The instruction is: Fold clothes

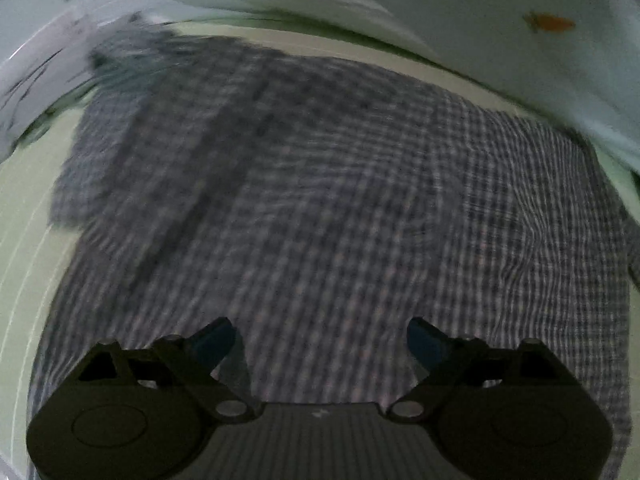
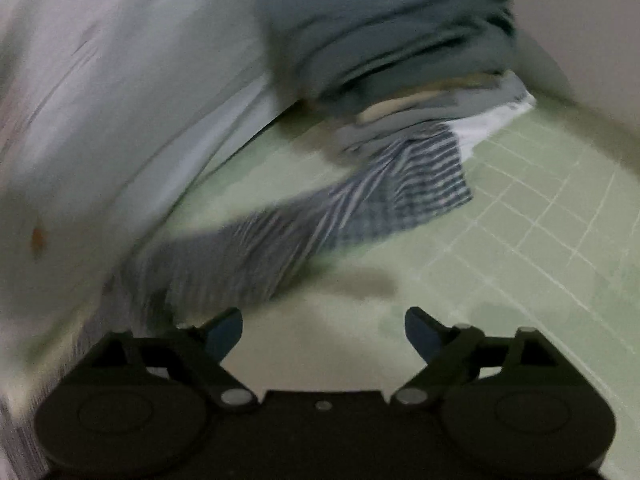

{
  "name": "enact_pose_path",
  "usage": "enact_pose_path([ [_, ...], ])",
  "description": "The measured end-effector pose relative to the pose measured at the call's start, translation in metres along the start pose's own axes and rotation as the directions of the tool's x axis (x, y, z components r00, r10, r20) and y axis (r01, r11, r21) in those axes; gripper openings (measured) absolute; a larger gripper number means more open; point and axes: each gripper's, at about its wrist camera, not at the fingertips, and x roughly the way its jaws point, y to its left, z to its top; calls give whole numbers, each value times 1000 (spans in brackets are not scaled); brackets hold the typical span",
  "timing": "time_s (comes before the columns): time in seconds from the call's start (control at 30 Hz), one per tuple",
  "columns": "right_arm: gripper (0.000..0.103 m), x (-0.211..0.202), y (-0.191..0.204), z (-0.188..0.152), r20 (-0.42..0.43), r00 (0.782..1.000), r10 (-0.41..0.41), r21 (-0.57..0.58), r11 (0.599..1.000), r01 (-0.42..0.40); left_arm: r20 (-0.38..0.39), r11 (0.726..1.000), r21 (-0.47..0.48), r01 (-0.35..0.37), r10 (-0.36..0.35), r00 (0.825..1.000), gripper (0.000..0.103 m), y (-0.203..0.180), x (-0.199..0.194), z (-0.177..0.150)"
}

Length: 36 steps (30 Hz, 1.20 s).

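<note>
The left gripper (image 1: 320, 340) hangs with its fingers spread wide and empty over a grey-and-white checked cotton shirt (image 1: 320, 200), which lies flat across the pale green gridded cutting mat (image 1: 24, 280) on the desk. Motion blur smears the weave, and the shirt's edges at 3 and 6 o'clock are cut off. The right gripper (image 2: 324, 332) is likewise spread and empty above bare mat; a checked sleeve runs toward 1 o'clock to a blurred pile of folded grey-blue clothes (image 2: 384, 40). A white wall (image 2: 100, 100) stands at 10 o'clock.
</note>
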Motion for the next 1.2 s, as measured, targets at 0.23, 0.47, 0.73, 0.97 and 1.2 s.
enact_pose_path([
  [0.23,89,63,-37,64,11,999,-33,305,952,28,-64,999,42,-3,6,998,94,-32,30,21],
  [0.47,67,95,-60,82,-6,989,-147,349,926,140,-72,995,95,-44,51,996,101,-45,40,16],
  [0.73,3,16,-77,57,329,942,62,204,970,-135,-41,995,89,-49,52,998,103,-50,43,5],
  [0.97,19,26,-114,15,85,971,-224,209,957,202,-38,996,78,-50,53,998,103,-44,45,-3],
  [1.2,83,30,-53,5,77,975,-208,74,977,202,-80,991,134,-13,24,996,103,-36,47,3],
])
